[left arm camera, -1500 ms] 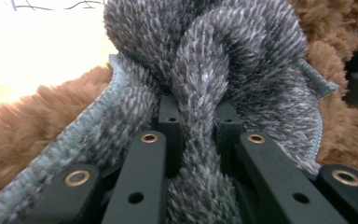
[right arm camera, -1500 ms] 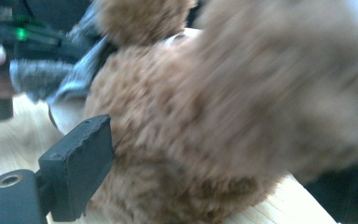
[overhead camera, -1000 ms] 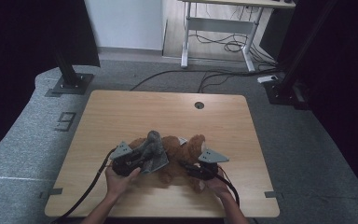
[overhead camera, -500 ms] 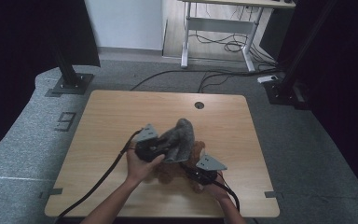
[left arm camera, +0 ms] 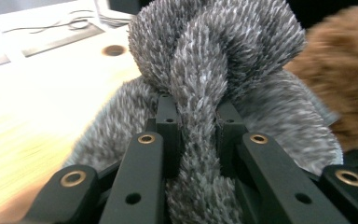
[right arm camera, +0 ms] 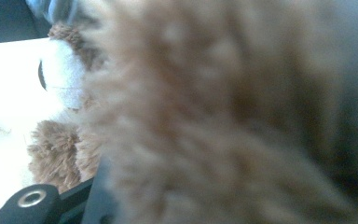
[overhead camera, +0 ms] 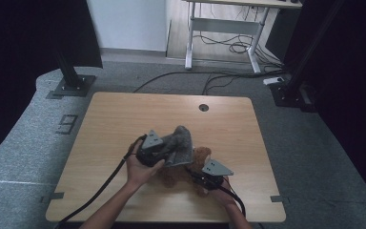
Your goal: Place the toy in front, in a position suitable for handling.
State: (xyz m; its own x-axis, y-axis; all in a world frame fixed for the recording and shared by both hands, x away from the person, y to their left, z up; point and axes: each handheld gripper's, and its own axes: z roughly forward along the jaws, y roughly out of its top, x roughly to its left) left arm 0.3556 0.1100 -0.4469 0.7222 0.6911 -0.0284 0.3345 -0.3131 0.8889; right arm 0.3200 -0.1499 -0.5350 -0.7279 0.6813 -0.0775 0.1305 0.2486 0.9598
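Nearest us, our right gripper presses into the brown plush toy on the table; we cannot tell its jaws. Our left gripper, clamped on the grey furry cloth, has carried it rightward over the toy, likely dressing it.

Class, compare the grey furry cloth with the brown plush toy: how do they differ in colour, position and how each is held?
The grey furry cloth is grey and lifted, pinched in the left gripper; the brown plush toy is brown and lies low on the table by the right gripper, whose hold is unclear. Both are fuzzy.
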